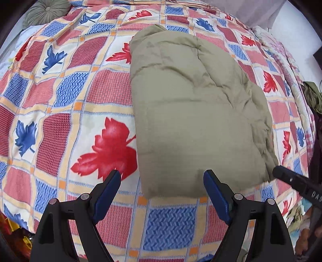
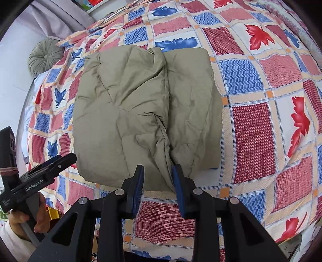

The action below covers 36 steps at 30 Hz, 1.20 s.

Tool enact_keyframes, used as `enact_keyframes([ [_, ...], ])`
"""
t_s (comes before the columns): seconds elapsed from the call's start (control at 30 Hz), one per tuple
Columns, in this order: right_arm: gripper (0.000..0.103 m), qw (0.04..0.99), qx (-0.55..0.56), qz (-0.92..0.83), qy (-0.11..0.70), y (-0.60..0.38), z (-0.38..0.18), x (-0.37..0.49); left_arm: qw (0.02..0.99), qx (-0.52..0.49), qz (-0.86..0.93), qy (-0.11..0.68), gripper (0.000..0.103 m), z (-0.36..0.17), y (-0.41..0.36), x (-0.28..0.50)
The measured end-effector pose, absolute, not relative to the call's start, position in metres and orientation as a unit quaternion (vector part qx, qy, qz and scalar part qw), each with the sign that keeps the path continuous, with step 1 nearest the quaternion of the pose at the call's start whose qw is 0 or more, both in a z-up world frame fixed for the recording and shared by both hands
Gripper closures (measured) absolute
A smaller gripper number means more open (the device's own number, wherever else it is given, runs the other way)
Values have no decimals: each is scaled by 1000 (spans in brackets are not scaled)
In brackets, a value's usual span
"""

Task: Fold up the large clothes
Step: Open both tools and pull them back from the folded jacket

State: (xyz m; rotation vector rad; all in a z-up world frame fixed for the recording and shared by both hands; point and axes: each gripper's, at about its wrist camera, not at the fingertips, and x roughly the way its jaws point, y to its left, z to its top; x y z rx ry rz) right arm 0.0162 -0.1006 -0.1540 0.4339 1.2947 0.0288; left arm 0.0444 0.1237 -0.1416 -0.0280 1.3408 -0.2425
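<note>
A puffy olive-khaki garment (image 1: 193,112) lies folded into a thick rectangle on the bed; it also shows in the right wrist view (image 2: 145,112). My left gripper (image 1: 162,175) is open wide and empty, hovering over the garment's near left corner. My right gripper (image 2: 158,171) is partly open at the garment's near edge, with a fabric ridge just between its blue pads (image 2: 178,179); it grips nothing. The right gripper's tip shows in the left wrist view (image 1: 281,173) at the garment's near right corner. The left gripper shows in the right wrist view (image 2: 60,161), held by a hand.
The bed is covered by a patchwork quilt (image 1: 60,121) with red and blue leaves. A round green cushion (image 1: 46,12) lies at the far end, also seen in the right wrist view (image 2: 45,56). Dark clothes (image 1: 313,96) hang past the bed's right edge.
</note>
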Motion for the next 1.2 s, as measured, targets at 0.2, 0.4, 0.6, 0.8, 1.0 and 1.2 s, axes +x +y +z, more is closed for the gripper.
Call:
enact_keyframes([
  [0.2, 69, 767, 206, 13, 607, -96, -138, 8, 770, -15, -111, 628, 10, -129, 129, 21],
  [0.4, 68, 765, 205, 13, 610, -88, -133, -1, 770, -21, -108, 628, 9, -115, 134, 5],
  [0.6, 68, 772, 196, -15, 604, -89, -152, 13, 771, -15, -100, 629, 9, -107, 140, -4],
  [0.8, 68, 725, 217, -42, 653, -94, -216, 28, 771, -10, -90, 630, 9, -105, 148, -7],
  [1.0, 68, 726, 212, -21, 654, -92, -198, 22, 775, -13, -90, 625, 9, -98, 147, -6],
  [1.2, 57, 747, 209, 0, 631, -96, -142, 4, 794, 9, -85, 602, 9, -73, 138, -3],
])
